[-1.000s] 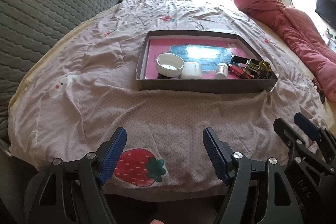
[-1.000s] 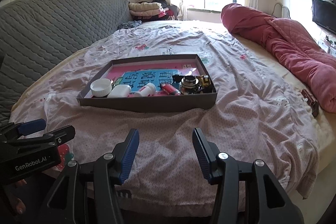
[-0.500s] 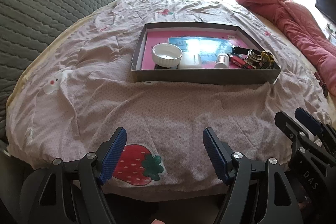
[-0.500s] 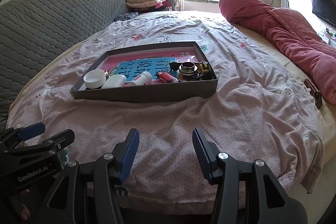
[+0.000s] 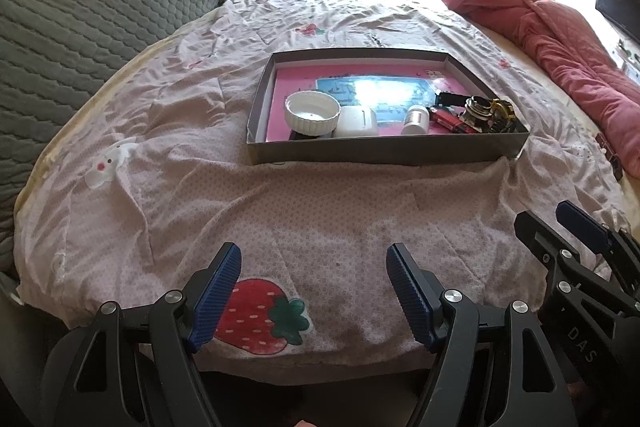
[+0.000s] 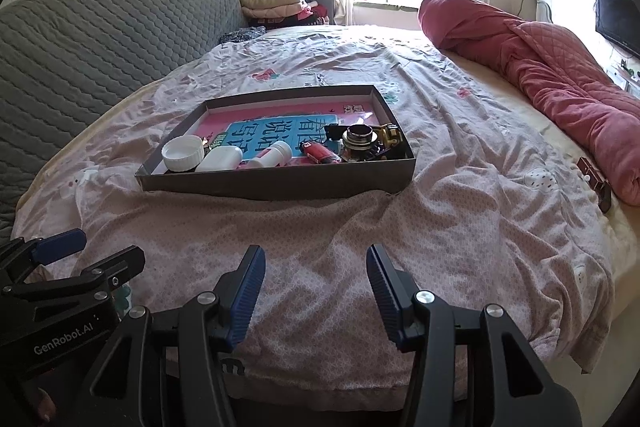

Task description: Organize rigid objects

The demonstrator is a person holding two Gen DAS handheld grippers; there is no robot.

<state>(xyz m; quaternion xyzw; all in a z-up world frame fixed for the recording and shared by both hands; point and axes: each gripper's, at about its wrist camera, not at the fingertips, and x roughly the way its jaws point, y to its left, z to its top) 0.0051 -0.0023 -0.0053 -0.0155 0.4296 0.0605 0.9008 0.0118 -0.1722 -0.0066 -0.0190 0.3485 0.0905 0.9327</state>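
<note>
A shallow grey cardboard tray (image 5: 384, 155) (image 6: 276, 183) with a pink printed base sits near the middle of the bed, on a wrinkled pale pink cotton sheet (image 5: 280, 211) (image 6: 460, 211). Along its near wall the rigid things lie in a row. At 9 o'clock is a ribbed white plastic cap (image 5: 313, 111) (image 6: 183, 153), open side up, resting on something dark that is mostly hidden. Just beside it lies a rounded white plastic case (image 5: 357, 121) (image 6: 219, 160), then a small white cylindrical bottle (image 5: 416, 119) (image 6: 272, 155) on its side, then a red lighter (image 5: 450, 117) (image 6: 318, 151). At 3 o'clock is a tangle of black and gold metal parts (image 5: 486, 111) (image 6: 366, 141), too cluttered to tell apart. Glare washes out the blue print on the tray floor in the left wrist view.

Nothing stands between the tray and the tools. At 6 o'clock, well apart from it, the left tool (image 5: 313, 293) (image 6: 86, 253) and the right tool (image 6: 316, 297) (image 5: 560, 223) hover over the bed's near edge; both have their ridged blue pads spread wide and hold nothing. A strawberry print (image 5: 258, 315) lies under the left tool.

A quilted grey headboard (image 5: 92, 11) (image 6: 88, 31) curves at 10 o'clock; a rolled red quilted blanket (image 5: 548, 39) (image 6: 552, 75) lies at 2 o'clock.
</note>
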